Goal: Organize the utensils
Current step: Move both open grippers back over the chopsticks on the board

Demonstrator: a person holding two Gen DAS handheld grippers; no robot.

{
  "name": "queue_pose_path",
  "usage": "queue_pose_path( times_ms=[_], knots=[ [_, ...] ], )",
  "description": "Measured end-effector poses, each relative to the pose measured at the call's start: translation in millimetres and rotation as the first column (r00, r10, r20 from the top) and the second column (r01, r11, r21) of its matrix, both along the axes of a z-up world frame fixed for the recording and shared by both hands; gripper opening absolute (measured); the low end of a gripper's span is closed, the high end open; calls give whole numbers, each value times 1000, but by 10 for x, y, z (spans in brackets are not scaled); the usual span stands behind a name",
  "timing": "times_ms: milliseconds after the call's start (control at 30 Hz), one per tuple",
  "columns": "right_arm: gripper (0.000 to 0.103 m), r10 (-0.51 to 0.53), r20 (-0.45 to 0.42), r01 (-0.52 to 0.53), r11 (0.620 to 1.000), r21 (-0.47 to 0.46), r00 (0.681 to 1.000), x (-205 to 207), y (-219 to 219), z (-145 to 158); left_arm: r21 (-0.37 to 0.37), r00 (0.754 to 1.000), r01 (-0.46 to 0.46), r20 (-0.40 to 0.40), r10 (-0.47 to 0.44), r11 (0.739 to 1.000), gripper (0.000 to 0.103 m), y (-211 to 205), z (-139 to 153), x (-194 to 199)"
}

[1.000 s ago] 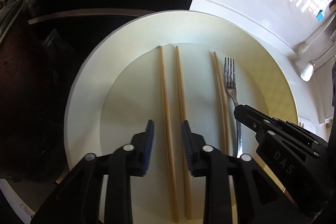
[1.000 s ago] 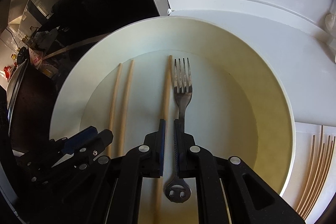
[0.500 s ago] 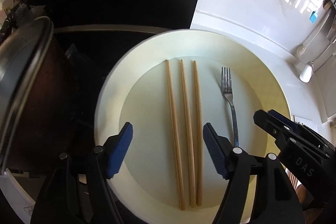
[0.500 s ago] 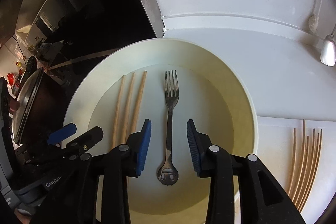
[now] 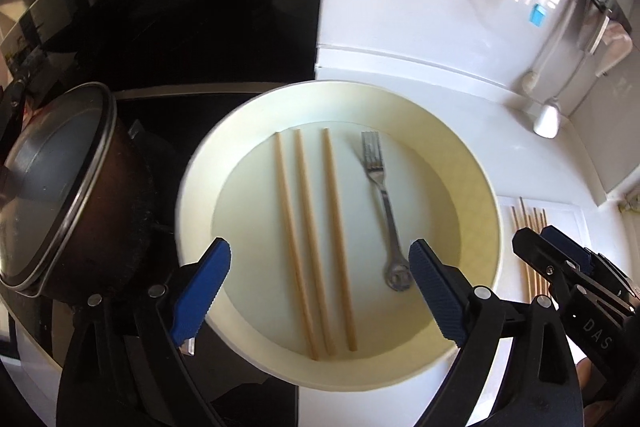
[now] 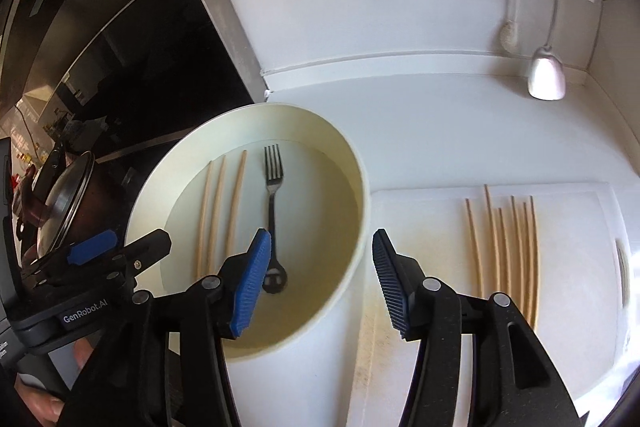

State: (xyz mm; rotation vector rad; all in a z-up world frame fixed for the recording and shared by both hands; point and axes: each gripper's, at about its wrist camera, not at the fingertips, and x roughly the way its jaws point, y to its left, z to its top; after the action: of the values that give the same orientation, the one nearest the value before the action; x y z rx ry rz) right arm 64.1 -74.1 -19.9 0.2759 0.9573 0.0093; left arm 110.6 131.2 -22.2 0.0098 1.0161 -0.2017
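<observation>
A wide white bowl (image 5: 400,95) holds three wooden chopsticks (image 5: 311,227) side by side and a metal fork (image 5: 384,195) to their right. My left gripper (image 5: 320,267) hangs above the bowl's near side, its jaws opening wide with nothing between them. In the right wrist view the bowl (image 6: 304,111), chopsticks (image 6: 236,203) and fork (image 6: 272,203) sit left of centre. My right gripper (image 6: 320,243) hovers over the bowl's right rim with its jaws opening and empty. Each gripper shows in the other's view: left gripper (image 6: 120,251), right gripper (image 5: 560,267).
A dark pot with a glass lid (image 5: 60,187) stands left of the bowl on the black hob. To the right, a white cutting board (image 6: 420,211) carries several loose chopsticks (image 6: 517,247). A pale ladle (image 6: 546,75) hangs by the back wall.
Both grippers opened and drew up and back from the bowl. The right let go of the fork and shifted right. The third chopstick now lies beside the other two.
</observation>
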Motion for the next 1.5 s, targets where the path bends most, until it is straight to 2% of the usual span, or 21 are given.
queue_pose_path(
  times_ms=[300,467,600,700,767,833,1000,1167,1433,1500],
  knots=[
    [52,-199,-18,198,979,-52,980,-647,-771,0,-29,992,127,17,-127,991,89,-641,46,-303],
    [53,-242,-6,241,967,-81,970,-970,-1227,-4,-38,987,159,24,-159,986,90,-1106,53,-513],
    [53,-210,5,210,974,-90,978,-1173,-1564,-65,-25,991,136,16,-136,990,90,-1474,-11,-769],
    [53,-149,-11,147,983,-107,989,-1286,-1743,-135,-7,997,71,-3,-71,997,90,-1660,-92,-968],
    [53,-100,9,100,989,-110,995,-1356,-1830,-172,-9,999,36,-4,-36,999,90,-1732,-149,-1105],
    [54,-60,17,61,991,-115,998,-1393,-1899,-247,22,1000,-5,3,5,1000,90,-1808,-220,-1234],
    [54,-11,-3,10,998,-56,1000,-1388,-2006,-436,23,998,-65,-17,65,998,90,-1847,-300,-1405],
    [54,1,29,0,999,-40,1000,-1348,-1965,-513,23,997,-69,27,68,997,90,-1897,-338,-1393],
    [54,-49,65,54,996,-74,997,-1182,-1846,-736,26,994,-47,103,44,999,90,-1946,-660,-1175],
    [54,-62,72,67,995,-72,995,-1163,-1819,-773,14,994,-34,102,32,999,90,-1942,-737,-1139]
  ],
)
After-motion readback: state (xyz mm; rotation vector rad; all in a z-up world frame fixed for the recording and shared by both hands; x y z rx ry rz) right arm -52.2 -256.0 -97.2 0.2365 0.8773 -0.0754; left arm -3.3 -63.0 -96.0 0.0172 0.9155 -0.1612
